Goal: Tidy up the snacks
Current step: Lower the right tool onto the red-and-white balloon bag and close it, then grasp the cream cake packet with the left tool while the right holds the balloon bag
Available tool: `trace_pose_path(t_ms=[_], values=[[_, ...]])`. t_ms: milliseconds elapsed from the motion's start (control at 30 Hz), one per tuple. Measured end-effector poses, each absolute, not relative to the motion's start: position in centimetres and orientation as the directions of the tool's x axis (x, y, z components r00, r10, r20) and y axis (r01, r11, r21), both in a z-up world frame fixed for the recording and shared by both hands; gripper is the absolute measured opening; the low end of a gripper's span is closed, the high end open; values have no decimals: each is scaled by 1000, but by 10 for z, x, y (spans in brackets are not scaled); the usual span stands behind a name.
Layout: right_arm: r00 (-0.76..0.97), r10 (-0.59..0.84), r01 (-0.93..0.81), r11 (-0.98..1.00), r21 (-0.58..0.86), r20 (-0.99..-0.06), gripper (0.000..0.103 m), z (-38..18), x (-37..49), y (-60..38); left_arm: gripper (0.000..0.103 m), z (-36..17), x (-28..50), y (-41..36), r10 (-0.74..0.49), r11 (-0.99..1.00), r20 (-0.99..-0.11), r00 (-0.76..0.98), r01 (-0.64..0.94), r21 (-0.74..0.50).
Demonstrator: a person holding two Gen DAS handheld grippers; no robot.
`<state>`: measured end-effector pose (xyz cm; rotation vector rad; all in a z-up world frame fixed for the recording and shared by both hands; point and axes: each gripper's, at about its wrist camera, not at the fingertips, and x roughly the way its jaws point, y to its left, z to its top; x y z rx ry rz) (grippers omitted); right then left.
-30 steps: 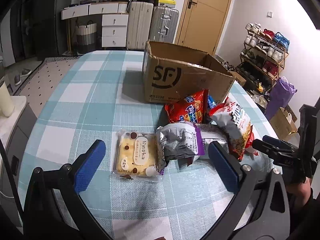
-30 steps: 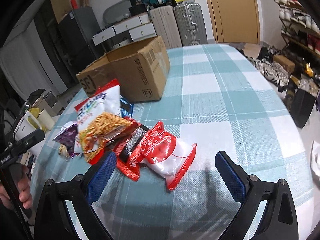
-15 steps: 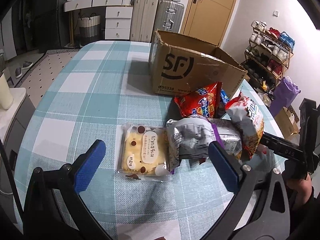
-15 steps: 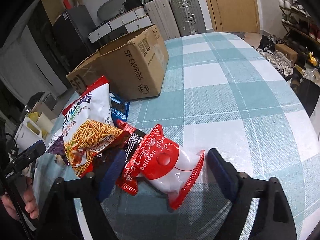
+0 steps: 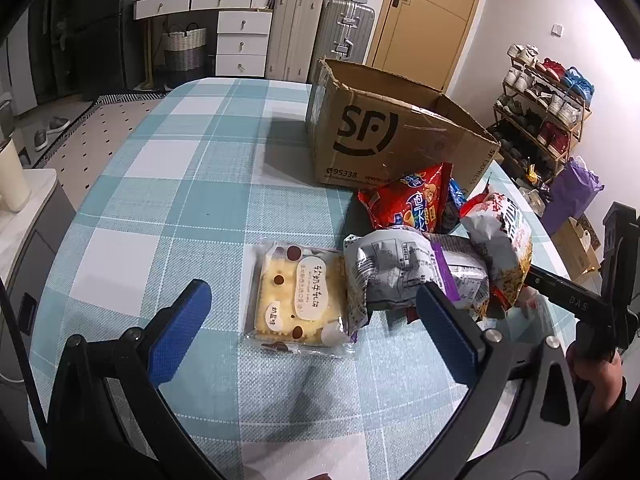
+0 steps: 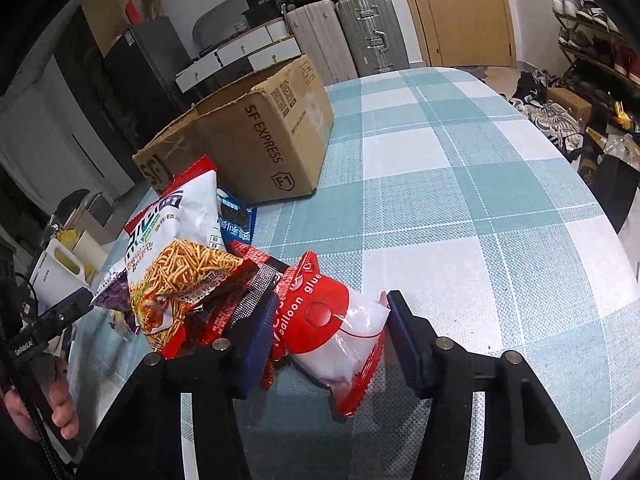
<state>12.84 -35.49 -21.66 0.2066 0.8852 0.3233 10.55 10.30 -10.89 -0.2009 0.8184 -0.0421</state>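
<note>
- The right hand-held gripper [image 6: 328,332] has its jaws set either side of the red-and-white pouch [image 6: 340,332] marked "balloon glue". The left pad looks to press the pouch's red side, the right pad sits at or just off its white edge. I judge it closing on the pouch, not yet firmly gripping — whether both pads bear on it I cannot tell.
- The pouch lies flat on the desk [image 6: 480,208], dead ahead of this gripper. Its long axis runs from the near right up toward the far left, so the jaws cross its short width.
- Its far end is tucked against the snack pile: a dark red packet [image 6: 248,292] touches it, and the noodle bag [image 6: 180,264] leans over that.
- Beyond the pile stands the box [image 6: 256,140], open-topped, further along the same far-left line — the likely place for the snacks.
- The left hand-held gripper [image 5: 308,312] hangs wide open and empty, above the desk.
- Between its pads, and a little forward, lies the cracker pack [image 5: 300,292], flat, long axis pointing away from the gripper. A grey-purple bag [image 5: 404,272] overlaps its right edge.
- For the pouch the right hand is plainly nearer; for the cracker pack, the left.
- The lift should pull the pouch back and up, clear of the dark red packet, before swinging to the box.
</note>
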Motion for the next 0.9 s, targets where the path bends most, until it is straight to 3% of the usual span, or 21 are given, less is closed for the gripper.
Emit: trace_pose_path(t_ms=[900], values=[[623,388,-175,915,363,-679,55,-204,103,-377,102,-131,107,115,-62,989,-781,621,-65,-131]])
